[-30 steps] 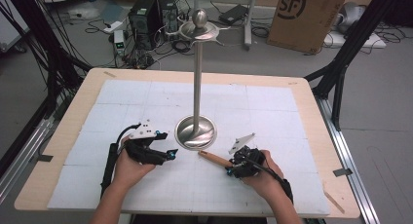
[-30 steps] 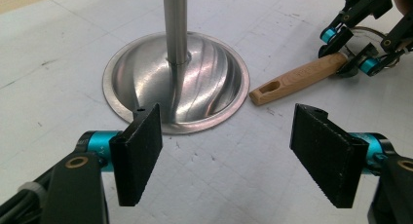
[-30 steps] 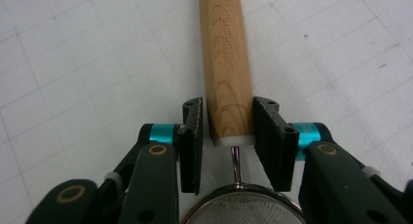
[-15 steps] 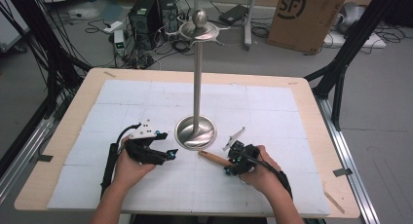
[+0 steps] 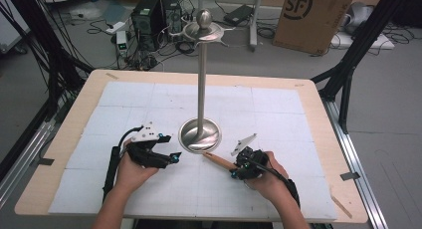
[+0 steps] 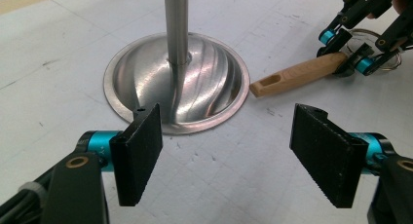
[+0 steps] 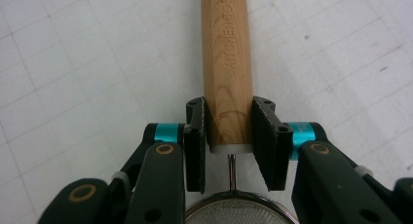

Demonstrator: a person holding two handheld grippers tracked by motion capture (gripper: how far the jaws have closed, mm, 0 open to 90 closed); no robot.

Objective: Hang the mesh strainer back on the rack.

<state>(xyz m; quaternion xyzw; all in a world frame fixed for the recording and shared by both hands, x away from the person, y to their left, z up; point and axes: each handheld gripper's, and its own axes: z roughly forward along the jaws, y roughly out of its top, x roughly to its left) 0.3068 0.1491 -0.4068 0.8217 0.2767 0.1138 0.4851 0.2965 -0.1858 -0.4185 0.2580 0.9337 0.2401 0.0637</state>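
Right gripper view: wooden handle (image 7: 226,83) between jaws.

You face a wooden table (image 5: 318,97) topped with a white gridded mat (image 5: 278,114). Past it lies a grey floor (image 5: 388,114) strewn with cables (image 5: 164,40). A computer tower (image 5: 149,15) stands at the back, a cardboard box (image 5: 311,15) to its right, black frame legs (image 5: 358,45) on either side.
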